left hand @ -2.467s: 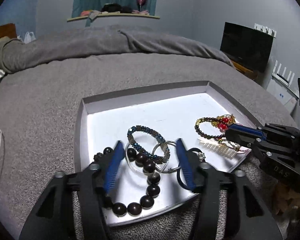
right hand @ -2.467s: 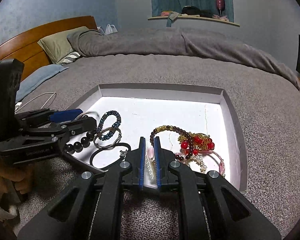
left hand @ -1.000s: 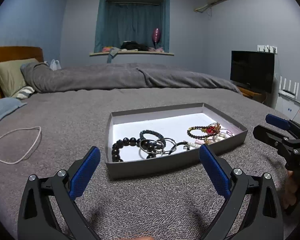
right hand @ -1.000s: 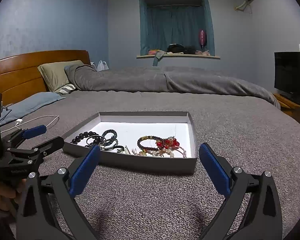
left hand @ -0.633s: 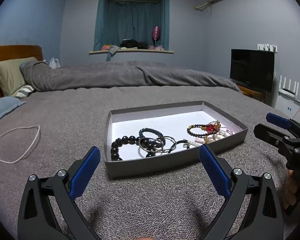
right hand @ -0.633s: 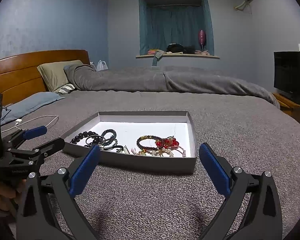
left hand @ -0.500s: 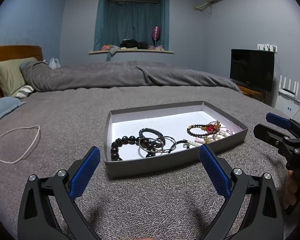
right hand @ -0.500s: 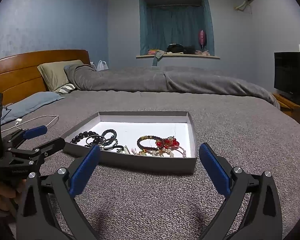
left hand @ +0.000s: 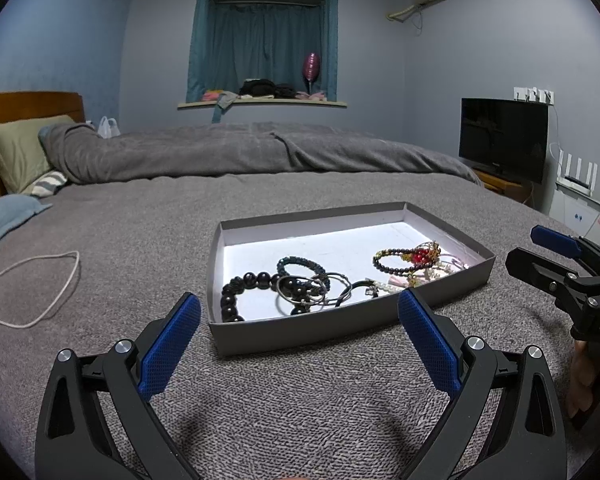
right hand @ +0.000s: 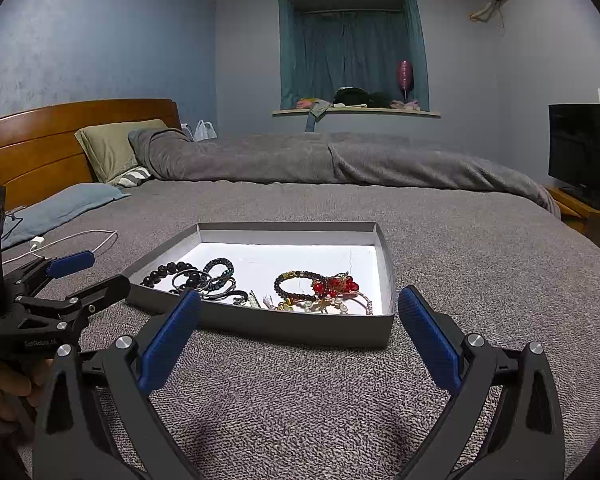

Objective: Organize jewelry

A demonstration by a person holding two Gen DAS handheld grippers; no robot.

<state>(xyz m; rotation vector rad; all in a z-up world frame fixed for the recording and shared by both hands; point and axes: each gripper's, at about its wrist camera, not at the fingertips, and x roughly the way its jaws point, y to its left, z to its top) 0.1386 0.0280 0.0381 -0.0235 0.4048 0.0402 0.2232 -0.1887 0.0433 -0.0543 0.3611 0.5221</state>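
Bracelets (left hand: 300, 286) piled in grey tray (left hand: 352, 322).

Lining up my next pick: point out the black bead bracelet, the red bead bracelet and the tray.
black bead bracelet (left hand: 236, 285), left wrist view, on its upper-left beads.
red bead bracelet (left hand: 420, 256), left wrist view, on the red cluster.
tray (left hand: 300, 330), left wrist view, on its near wall.

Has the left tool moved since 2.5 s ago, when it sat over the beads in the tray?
Yes. The left tool has pulled back toward the person: its open fingers now frame the tray's near wall, outside it, above the grey bedspread.
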